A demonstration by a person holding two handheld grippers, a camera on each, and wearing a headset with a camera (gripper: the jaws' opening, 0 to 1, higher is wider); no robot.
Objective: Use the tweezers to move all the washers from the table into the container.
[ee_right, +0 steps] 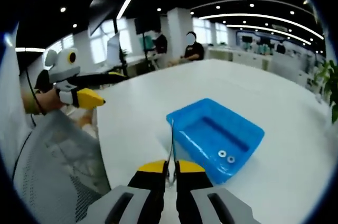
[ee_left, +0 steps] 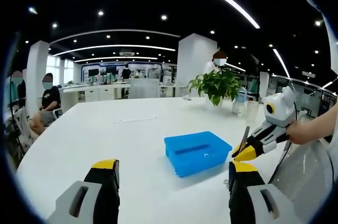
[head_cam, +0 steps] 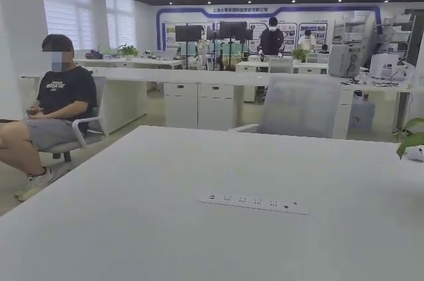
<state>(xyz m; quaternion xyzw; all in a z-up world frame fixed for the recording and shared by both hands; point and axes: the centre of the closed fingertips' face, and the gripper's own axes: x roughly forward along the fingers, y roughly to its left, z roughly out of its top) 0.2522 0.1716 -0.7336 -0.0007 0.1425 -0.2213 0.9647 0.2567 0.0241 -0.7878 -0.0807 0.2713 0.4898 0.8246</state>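
Right gripper view has my right tool [ee_right: 171, 168] pinched shut on thin metal tweezers [ee_right: 171, 139], whose tips rise toward the near rim of the blue rectangular plastic container [ee_right: 211, 129]. Two small silver washers [ee_right: 222, 154] lie inside it, side by side near the front wall. The container sits on the white desk [ee_right: 274, 92]. My left tool [ee_left: 173, 166] has its jaws spread wide with nothing between them, and hovers just short of the same container.
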